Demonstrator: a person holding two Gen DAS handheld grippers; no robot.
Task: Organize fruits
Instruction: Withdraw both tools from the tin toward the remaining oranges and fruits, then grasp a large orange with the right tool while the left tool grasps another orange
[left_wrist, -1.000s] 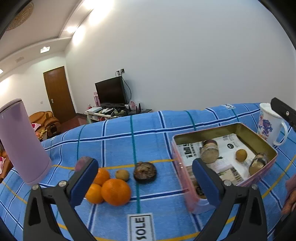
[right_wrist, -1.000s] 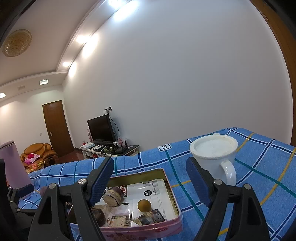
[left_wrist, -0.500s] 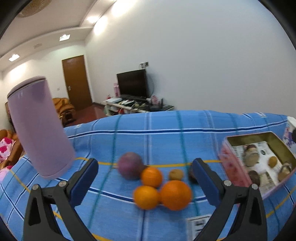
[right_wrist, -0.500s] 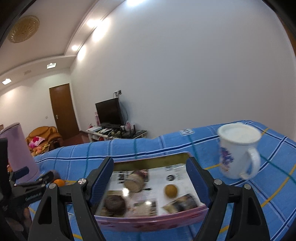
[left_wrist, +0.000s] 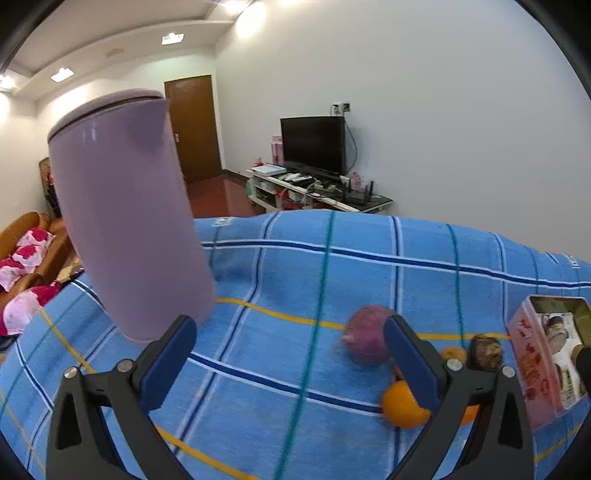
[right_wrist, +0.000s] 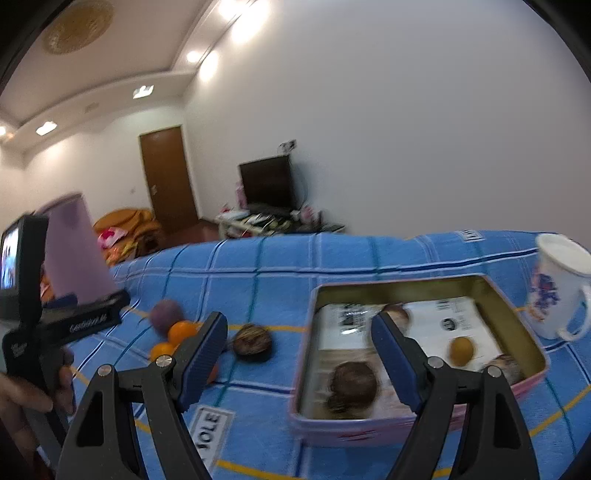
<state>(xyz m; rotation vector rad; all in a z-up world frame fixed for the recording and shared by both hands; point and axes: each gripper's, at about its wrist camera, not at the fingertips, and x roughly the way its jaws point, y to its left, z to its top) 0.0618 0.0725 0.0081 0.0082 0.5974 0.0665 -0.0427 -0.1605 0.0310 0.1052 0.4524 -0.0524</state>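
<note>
Left tool (left_wrist: 290, 360) wide open, empty, low over blue cloth (left_wrist: 280, 266); right tool (right_wrist: 299, 354) likewise above tin (right_wrist: 424, 291).

A purple round fruit (left_wrist: 366, 339), oranges (left_wrist: 402, 404) and a dark brown fruit (right_wrist: 252, 341) lie clustered on the cloth. Beside them, an open pink tin (right_wrist: 417, 288) holds a small yellow fruit (right_wrist: 461, 350).
</note>
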